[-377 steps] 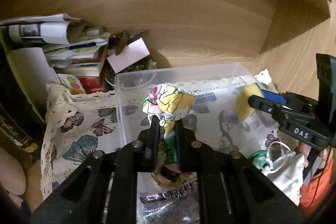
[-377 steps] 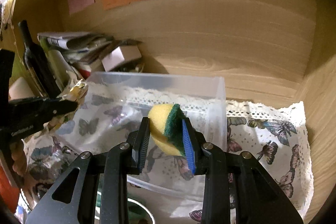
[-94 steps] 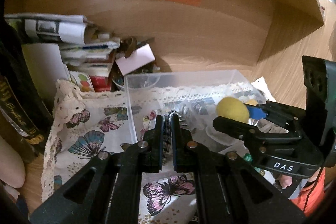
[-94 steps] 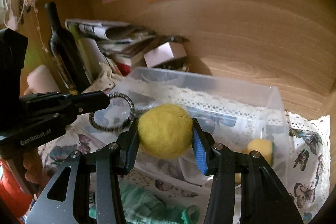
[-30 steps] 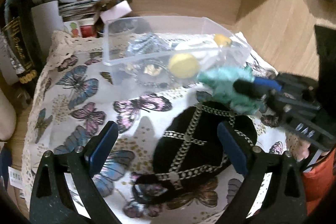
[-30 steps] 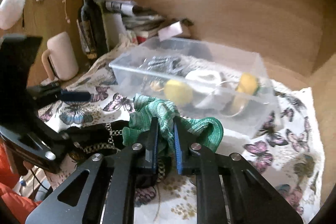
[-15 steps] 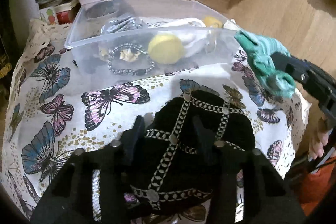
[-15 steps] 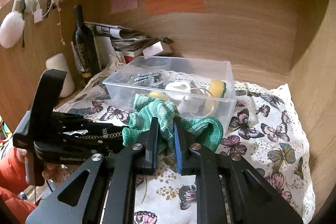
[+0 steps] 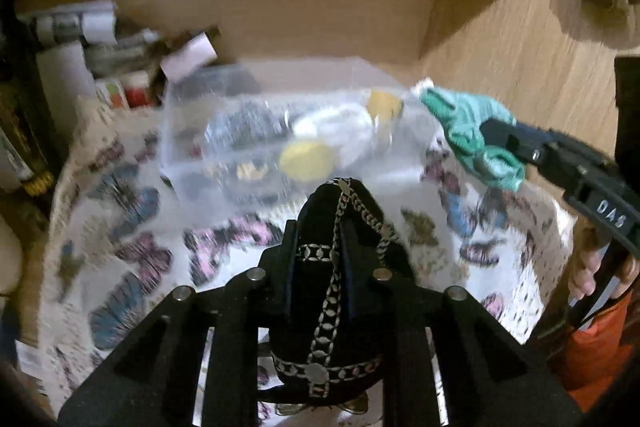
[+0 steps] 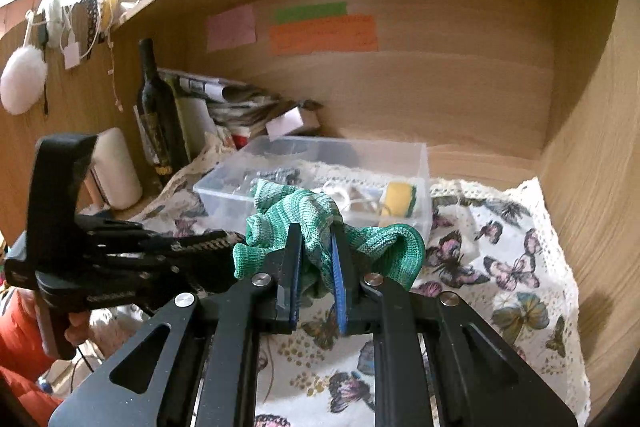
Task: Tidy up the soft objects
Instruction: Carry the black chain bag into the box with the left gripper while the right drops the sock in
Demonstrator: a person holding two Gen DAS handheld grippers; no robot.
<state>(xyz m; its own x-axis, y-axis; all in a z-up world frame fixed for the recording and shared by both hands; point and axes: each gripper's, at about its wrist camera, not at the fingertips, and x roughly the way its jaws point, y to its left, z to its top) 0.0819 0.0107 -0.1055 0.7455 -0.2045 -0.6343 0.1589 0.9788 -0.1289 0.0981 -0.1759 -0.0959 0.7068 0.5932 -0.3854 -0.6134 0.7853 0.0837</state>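
My left gripper (image 9: 318,227) is shut on a black soft pouch with silver chain trim (image 9: 328,307) and holds it up above the butterfly cloth (image 9: 132,267). My right gripper (image 10: 316,239) is shut on a green knit glove (image 10: 316,223), held in the air in front of the clear plastic box (image 10: 424,163). The glove also shows in the left wrist view (image 9: 468,135), right of the box (image 9: 184,131). The box holds a yellow ball (image 9: 306,161), a yellow-green sponge (image 10: 398,199), a white item and dark items.
A dark wine bottle (image 10: 154,115), a stack of papers and books (image 10: 224,99) and a white cup (image 10: 116,167) stand at the back left. Wooden walls close the back and the right side (image 10: 592,167). Coloured notes (image 10: 324,33) hang on the back wall.
My left gripper has closed on the black pouch and lifted it off the cloth. My right gripper has drawn back and up with the green glove.
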